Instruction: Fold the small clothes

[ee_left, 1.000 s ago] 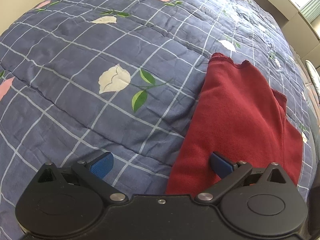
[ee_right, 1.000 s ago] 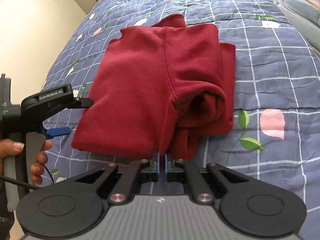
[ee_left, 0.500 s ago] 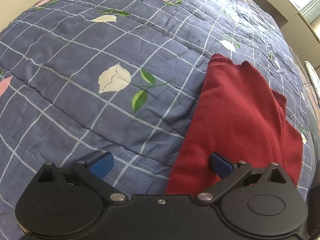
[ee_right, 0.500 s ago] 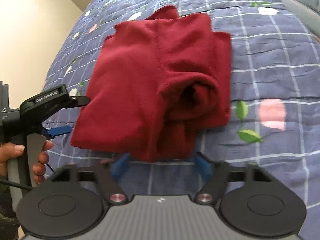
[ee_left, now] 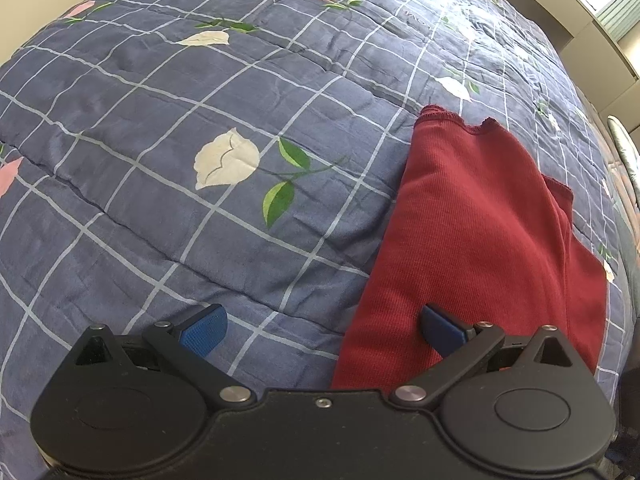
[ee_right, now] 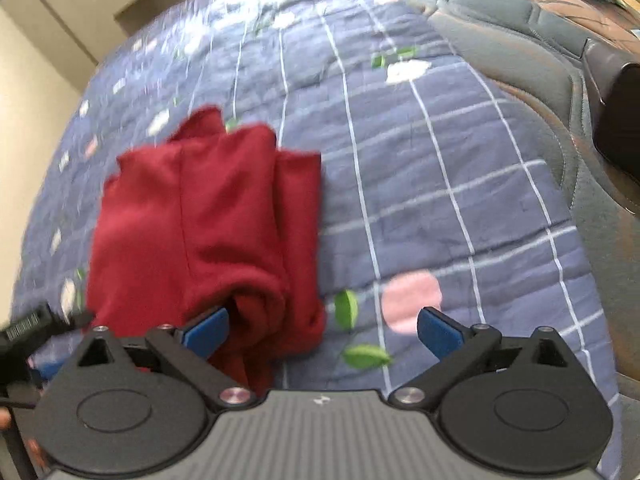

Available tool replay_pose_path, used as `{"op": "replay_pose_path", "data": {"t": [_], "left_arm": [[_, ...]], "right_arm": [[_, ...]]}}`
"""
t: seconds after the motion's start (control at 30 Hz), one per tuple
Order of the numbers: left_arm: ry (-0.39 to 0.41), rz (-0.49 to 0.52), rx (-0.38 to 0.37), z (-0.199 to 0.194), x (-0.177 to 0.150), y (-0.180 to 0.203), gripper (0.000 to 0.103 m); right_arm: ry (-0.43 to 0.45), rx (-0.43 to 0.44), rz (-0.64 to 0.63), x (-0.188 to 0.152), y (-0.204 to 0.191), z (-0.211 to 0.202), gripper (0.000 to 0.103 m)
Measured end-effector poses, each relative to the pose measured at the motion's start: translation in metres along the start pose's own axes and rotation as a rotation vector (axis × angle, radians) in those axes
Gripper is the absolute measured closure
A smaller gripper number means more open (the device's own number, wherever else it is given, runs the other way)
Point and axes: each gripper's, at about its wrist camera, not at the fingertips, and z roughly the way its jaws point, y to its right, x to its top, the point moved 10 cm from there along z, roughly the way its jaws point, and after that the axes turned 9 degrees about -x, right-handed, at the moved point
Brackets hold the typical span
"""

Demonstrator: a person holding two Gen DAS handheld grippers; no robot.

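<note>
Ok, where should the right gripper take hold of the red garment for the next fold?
Probably the bunched, rolled end of the red garment nearest the right gripper, coming in low from the near side. That end stands up in a thick roll; the rest lies flat on the quilt.

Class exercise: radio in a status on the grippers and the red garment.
Left gripper open. Right gripper opening, clamping nothing. Red garment folded on quilt. Nothing in the way.
</note>
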Motion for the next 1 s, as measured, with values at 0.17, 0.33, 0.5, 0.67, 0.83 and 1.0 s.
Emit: {"op": "replay_pose_path", "data": {"t": [0.17, 0.33, 0.5, 0.67, 0.83, 1.0], "left_arm": [[-0.003, 0.009, 0.003, 0.002, 0.000, -0.001, 0.000], [-0.005, 0.022, 0.019, 0.002, 0.000, 0.001, 0.000], [-0.008, 0.022, 0.019, 0.002, 0.000, 0.001, 0.000], [-0.005, 0.015, 0.016, 0.003, -0.001, -0.001, 0.000], [-0.006, 0.011, 0.024, 0.005, -0.002, -0.001, 0.000], [-0.006, 0.011, 0.024, 0.004, -0.002, 0.000, 0.000]], "right_arm": [[0.078, 0.019, 0.088, 0.022, 0.001, 0.001, 0.000], [0.027, 0.011, 0.109, 0.029, -0.001, 0.024, 0.000], [-0.024, -0.041, 0.059, 0.008, 0.006, 0.032, 0.000], [0.061, -0.021, 0.066, 0.016, 0.006, 0.016, 0.000], [0.116, 0.049, 0.049, 0.041, -0.011, 0.018, 0.010], [0.137, 0.090, -0.001, 0.059, -0.035, 0.027, 0.046]]}}
